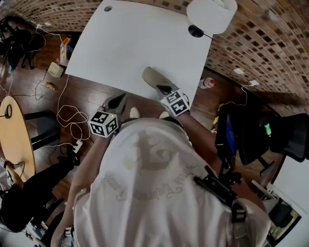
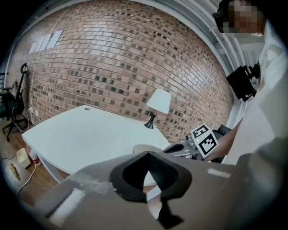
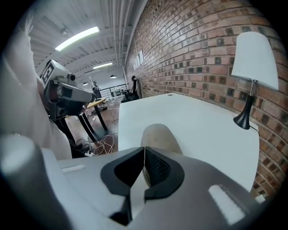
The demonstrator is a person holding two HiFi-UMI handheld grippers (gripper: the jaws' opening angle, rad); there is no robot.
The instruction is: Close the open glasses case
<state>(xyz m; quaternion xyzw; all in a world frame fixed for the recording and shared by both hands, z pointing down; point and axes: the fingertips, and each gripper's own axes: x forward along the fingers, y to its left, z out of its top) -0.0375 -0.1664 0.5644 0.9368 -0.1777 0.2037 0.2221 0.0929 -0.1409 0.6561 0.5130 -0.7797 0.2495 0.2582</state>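
A tan oval glasses case (image 1: 153,77) lies near the front edge of the white table (image 1: 125,43), its lid down as far as I can see. My right gripper (image 1: 162,89) is at the case's near end with its jaws shut and nothing between them. Whether it touches the case I cannot tell. In the right gripper view the case (image 3: 161,134) lies just past the closed fingertips. My left gripper (image 1: 119,100) hangs off the table's front edge, left of the case, also shut and empty. In the left gripper view the case (image 2: 140,148) peeks over the jaws.
A white-shaded lamp (image 1: 211,14) with a black base (image 1: 195,31) stands at the table's far right corner. A brick wall (image 1: 260,43) runs behind. Cables (image 1: 67,120) lie on the wood floor; a round wooden table (image 1: 14,135) is at left, a black chair (image 1: 289,135) at right.
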